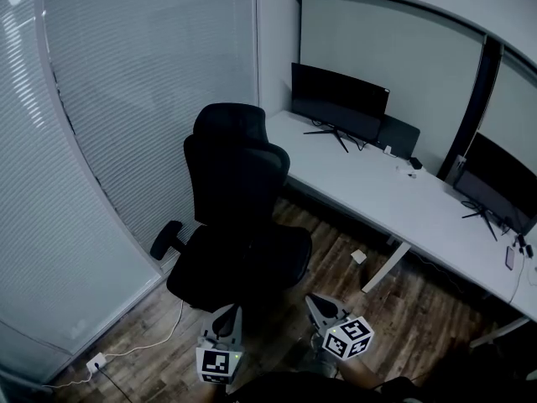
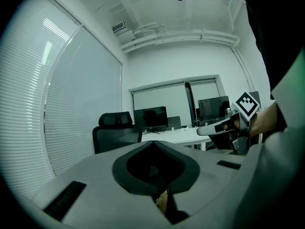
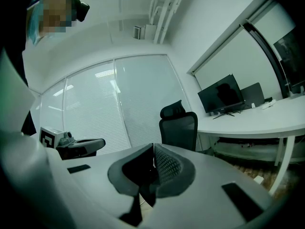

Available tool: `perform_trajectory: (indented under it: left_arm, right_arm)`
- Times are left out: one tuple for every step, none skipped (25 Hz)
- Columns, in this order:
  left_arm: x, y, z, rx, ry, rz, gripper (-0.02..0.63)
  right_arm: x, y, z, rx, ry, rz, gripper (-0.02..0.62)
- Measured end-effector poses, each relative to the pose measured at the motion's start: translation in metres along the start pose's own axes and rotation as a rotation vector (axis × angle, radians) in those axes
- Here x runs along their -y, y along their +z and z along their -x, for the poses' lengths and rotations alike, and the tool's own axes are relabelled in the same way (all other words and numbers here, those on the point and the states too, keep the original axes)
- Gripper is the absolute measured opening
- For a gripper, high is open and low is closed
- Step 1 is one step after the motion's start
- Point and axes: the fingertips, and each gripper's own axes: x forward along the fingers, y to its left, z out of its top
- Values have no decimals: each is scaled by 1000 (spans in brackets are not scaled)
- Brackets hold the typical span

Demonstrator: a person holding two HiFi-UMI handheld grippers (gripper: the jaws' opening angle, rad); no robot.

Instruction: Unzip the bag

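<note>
No bag shows in any view. My left gripper (image 1: 227,312) is low in the head view and points level toward the black office chair (image 1: 239,217). Its jaws are shut with nothing between them (image 2: 153,142). My right gripper (image 1: 314,300) is just to its right, also aimed ahead. Its jaws meet in a thin line and hold nothing (image 3: 153,147). Each gripper appears in the other's view: the right gripper (image 2: 224,127) with its marker cube, held by a hand, and the left gripper (image 3: 78,147).
A long white desk (image 1: 377,193) runs along the right wall with two dark monitors (image 1: 338,101) (image 1: 499,179) on it. Blinds cover the glass wall on the left. A white cable and socket (image 1: 96,362) lie on the wooden floor.
</note>
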Motion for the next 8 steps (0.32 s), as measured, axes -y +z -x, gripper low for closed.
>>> perform_trajectory:
  left_arm:
    - [0,0,-1,-3,-2,-4,18]
    - [0,-1,-1,-7,-3,-6,18]
    - [0,-2,0,-11,-3,-4,18]
    - [1,-3,0,-13,-2,-1,18]
    - [1,-3,1,-15,-1,1,20]
    - [1,-4,1,-15,-1,2,18]
    - [2,-4,1,-15,0,3,18]
    - [2,-4,1,-15,1,4,18]
  right_arm:
    - [0,0,-1,0,0,0,44]
    - [0,0,-1,-1,0,0,44]
    - [-1,-1,-1,-2,0,0,44]
    - [-1,-1,-1,-3,0,-1,44]
    - [-2,-2,0,-3,0,-2,44]
    - [-2,-2,0,-2,0,-4,44]
    - [-2,-3,0,-1,-1,-5,44]
    - [-2,-3,0,0,-1,-6,44]
